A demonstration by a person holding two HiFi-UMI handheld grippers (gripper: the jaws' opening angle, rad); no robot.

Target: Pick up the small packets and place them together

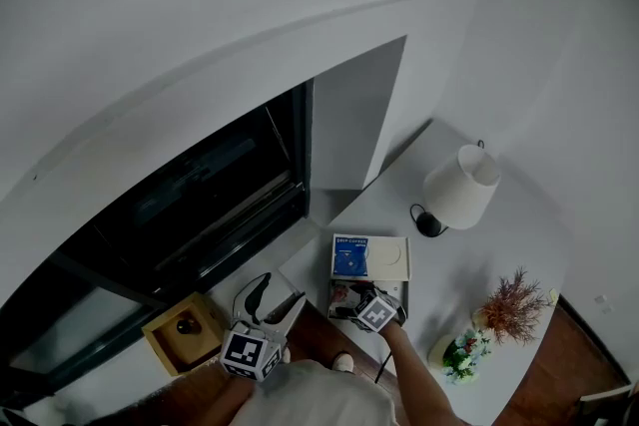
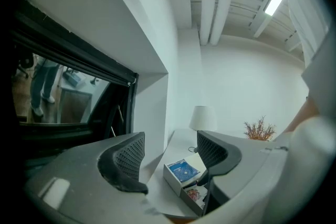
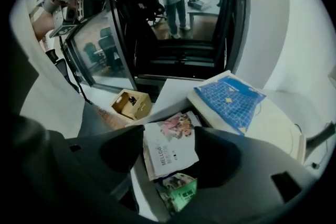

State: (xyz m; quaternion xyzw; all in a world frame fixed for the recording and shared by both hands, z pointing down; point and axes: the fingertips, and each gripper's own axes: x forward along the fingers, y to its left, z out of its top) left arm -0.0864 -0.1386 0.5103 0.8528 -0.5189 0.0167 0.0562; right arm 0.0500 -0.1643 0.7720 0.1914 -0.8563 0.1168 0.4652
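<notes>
A white storage box (image 1: 391, 259) stands on the white table (image 1: 469, 264) with a blue packet (image 1: 351, 256) lying on its lid. Its drawer (image 1: 342, 293) is pulled out below. My right gripper (image 1: 361, 304) reaches into this drawer. In the right gripper view, a white printed packet (image 3: 170, 147) lies between the wide-spread jaws of the right gripper (image 3: 168, 150), and a green packet (image 3: 181, 191) lies under it. I see no pad pressing on either packet. My left gripper (image 1: 274, 300) hovers off the table's near left corner, open and empty (image 2: 170, 165).
A white table lamp (image 1: 459, 187) stands behind the box, its cord on the table. A dried plant (image 1: 511, 306) and a small flower pot (image 1: 461, 354) are at the right. A wooden box (image 1: 183, 329) sits on the floor at the left, below a dark window (image 1: 210, 195).
</notes>
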